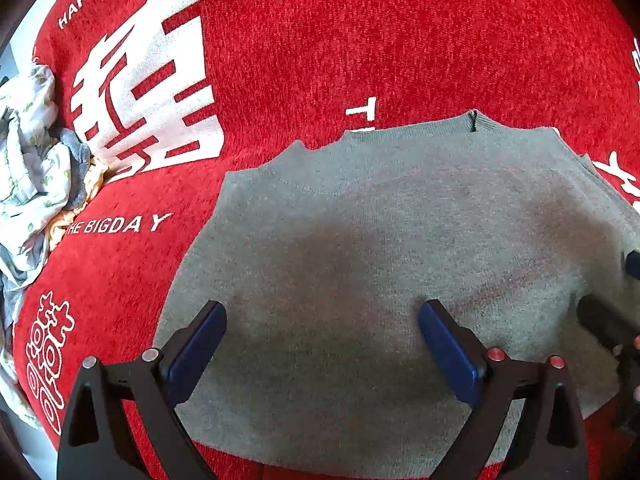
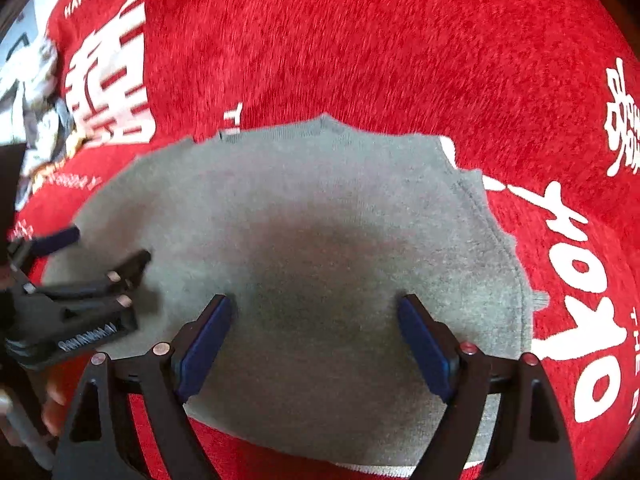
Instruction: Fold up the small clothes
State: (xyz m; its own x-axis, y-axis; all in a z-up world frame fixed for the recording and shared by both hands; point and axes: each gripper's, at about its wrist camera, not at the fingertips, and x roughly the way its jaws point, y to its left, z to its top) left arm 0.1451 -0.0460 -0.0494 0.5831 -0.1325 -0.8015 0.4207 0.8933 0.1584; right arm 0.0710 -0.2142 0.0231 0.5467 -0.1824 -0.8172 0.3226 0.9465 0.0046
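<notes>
1. Your left hand-held gripper (image 1: 322, 312) stands wide, both blue pads clear of the cloth, with nothing pinched between them.
2. Your right hand-held gripper (image 2: 316, 308) is also spread wide and holds nothing.
3. The grey knit garment (image 1: 400, 216) lies flat right beneath and ahead of both hand-held grippers, its collar at the far edge from the fingers.
4. It rests on a red cloth with white lettering (image 1: 360, 40), which reaches out ahead of the fingers and to both sides of the garment.
5. From the right wrist view, your left hand-held gripper (image 2: 104, 248) sits to the left of the right one, over the garment's left edge.
6. Far to the left of your left hand-held gripper, a heap of crumpled light clothes (image 1: 36, 168) lies at the edge of the red cloth, well apart from the grey garment.
</notes>
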